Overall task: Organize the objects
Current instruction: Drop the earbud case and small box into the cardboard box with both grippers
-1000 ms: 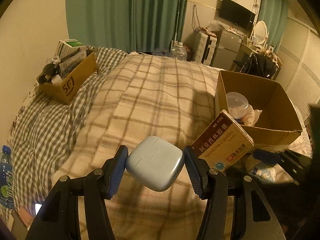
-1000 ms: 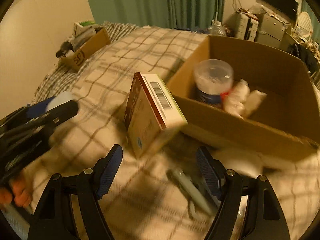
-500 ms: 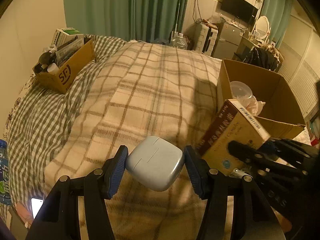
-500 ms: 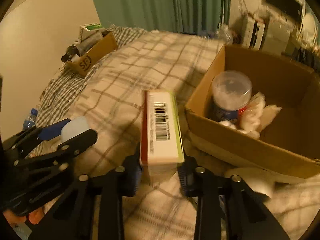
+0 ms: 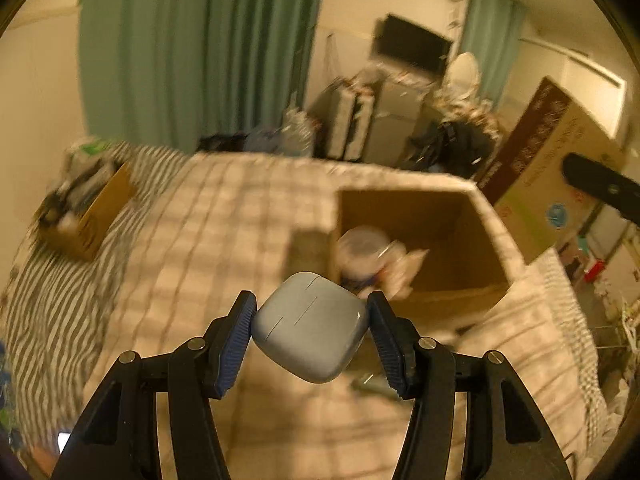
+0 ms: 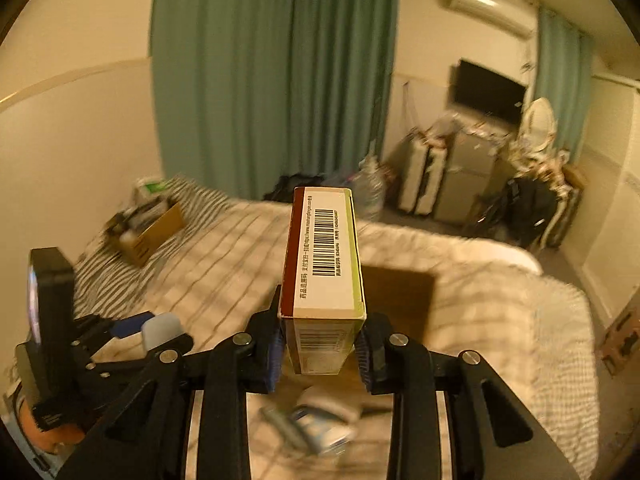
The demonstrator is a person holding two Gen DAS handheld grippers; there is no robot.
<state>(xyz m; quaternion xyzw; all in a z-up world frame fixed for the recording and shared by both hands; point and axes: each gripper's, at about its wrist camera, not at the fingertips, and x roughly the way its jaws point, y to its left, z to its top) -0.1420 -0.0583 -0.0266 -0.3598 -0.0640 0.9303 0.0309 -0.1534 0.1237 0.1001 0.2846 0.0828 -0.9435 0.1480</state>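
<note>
Left tongs point(image 5: 311, 330) clamped on pale blue rounded plastic case point(image 5: 310, 328), held above plaid-blanketed bed point(image 5: 224, 232), near front left corner of open brown cardboard box point(image 5: 472, 240). Right tongs point(image 6: 319, 346) clamped on upright red-and-white barcoded medicine carton point(image 6: 322, 272), raised over bed. Smaller cardboard box point(image 5: 96, 208) of sundries seen near bed's far left edge.

Both views dim, warm yellow cast. Heavy motion blur on the bed point(image 5: 224, 216) and the far small box point(image 5: 96, 212); held blue case point(image 5: 310, 328) and medicine box point(image 6: 324, 264) stay sharp. Hard shadow on bedding right of centre in right view. Fisheye bends the edges, black vignette at corners.
</note>
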